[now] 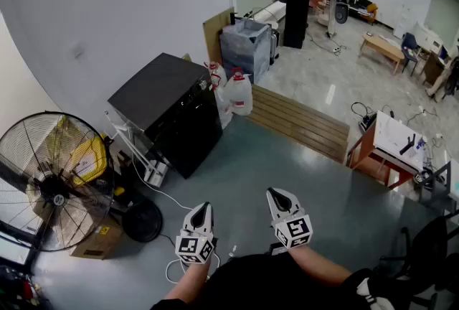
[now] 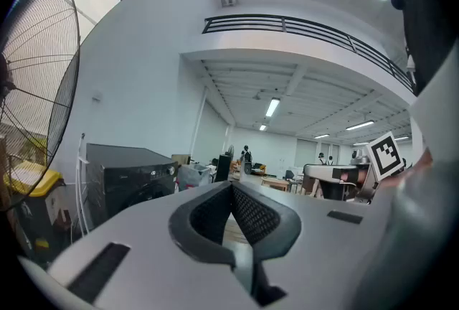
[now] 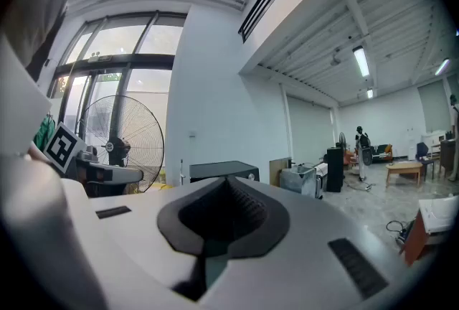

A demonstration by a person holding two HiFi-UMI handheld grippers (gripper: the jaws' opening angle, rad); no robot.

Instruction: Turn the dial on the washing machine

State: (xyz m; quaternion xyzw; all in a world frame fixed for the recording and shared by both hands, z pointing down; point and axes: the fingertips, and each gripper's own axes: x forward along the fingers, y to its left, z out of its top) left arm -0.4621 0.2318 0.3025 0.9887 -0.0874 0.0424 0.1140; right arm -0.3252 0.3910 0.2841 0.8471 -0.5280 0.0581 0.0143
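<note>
1. Standing well apart from the black washing machine (image 1: pixel 168 111), set against the wall near a large fan (image 1: pixel 50 186).
2. Holding left gripper (image 1: pixel 204 208) and right gripper (image 1: pixel 279 194) level, fingers together, empty.
3. Judging the small dial (image 3: pixel 252 176) on the upper front panel as rigid, smooth, probably click-stiff; best pinched across its rim.

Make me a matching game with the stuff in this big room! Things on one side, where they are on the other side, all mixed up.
Things:
1. black boxy washing machine
2. big round black wire fan
3. white plastic jugs with red caps
4. brown slatted wooden platform

Places in the head view:
A. far left edge
B. between washing machine and platform
C. between fan and jugs
D. flat on the floor, right of the jugs

Pairs: 1-C, 2-A, 3-B, 4-D
</note>
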